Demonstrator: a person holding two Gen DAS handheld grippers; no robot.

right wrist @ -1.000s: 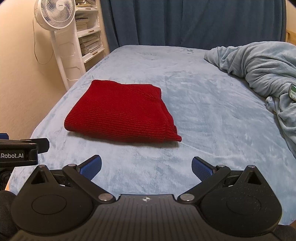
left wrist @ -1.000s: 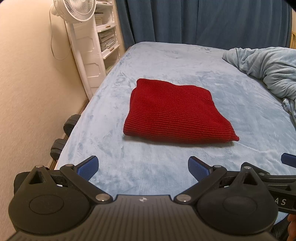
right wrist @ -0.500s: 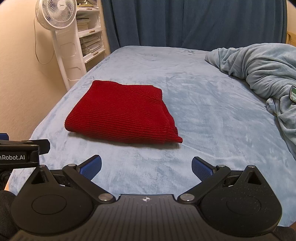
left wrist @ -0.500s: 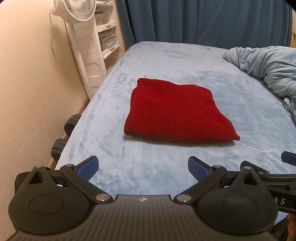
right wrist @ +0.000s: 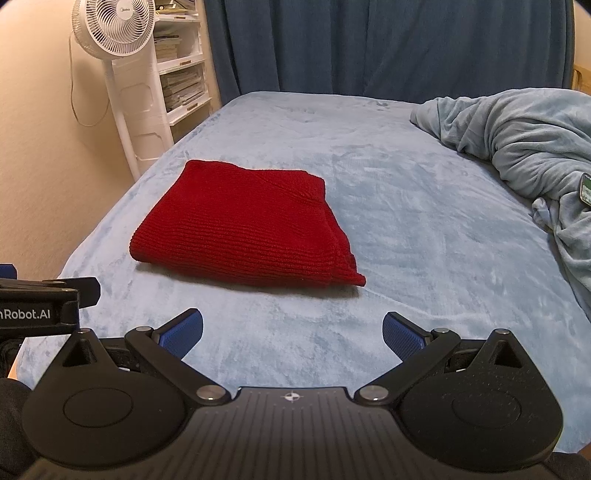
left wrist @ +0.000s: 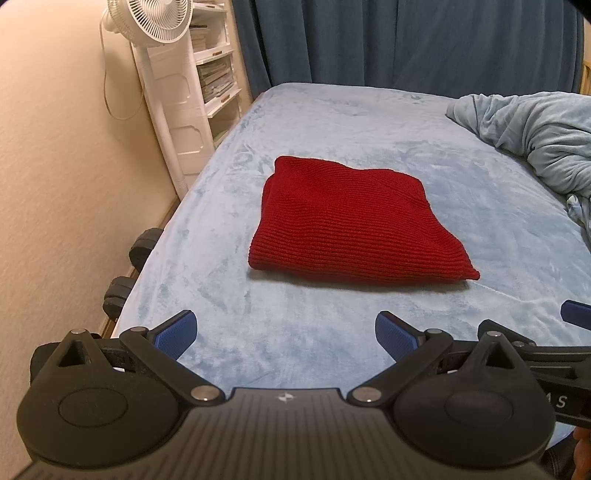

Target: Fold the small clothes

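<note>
Red knit garment [left wrist: 354, 225] lying folded into a thick, roughly square bundle on the light blue bed [left wrist: 332, 332], toward its left side, nearer the wall than the rumpled blanket [right wrist: 517, 136] heaped at the right. Left gripper [left wrist: 286, 330] held low over the near edge of the bed, jaws spread wide, nothing between them; right gripper [right wrist: 291, 332] alongside, likewise wide open and empty, both well short of the garment and not touching it. Judged from the neat bundle, folding apparently finished or nearly so. Possible trouble from here: loose stacked layers at the near right corner, likely to slide apart or spring open if nudged or pinched through only the top layer; soft plush bedding prone to being caught together with the knit in a low pinch, dragging the whole bundle askew. Also a chance of snagging the coarse ribbed weave on a pad edge. No basket, box or drawer for clothes in view; only a white shelf unit [right wrist: 181, 74] behind the fan [right wrist: 112, 27], holding stacked papers or books, well apart from the garment.
</note>
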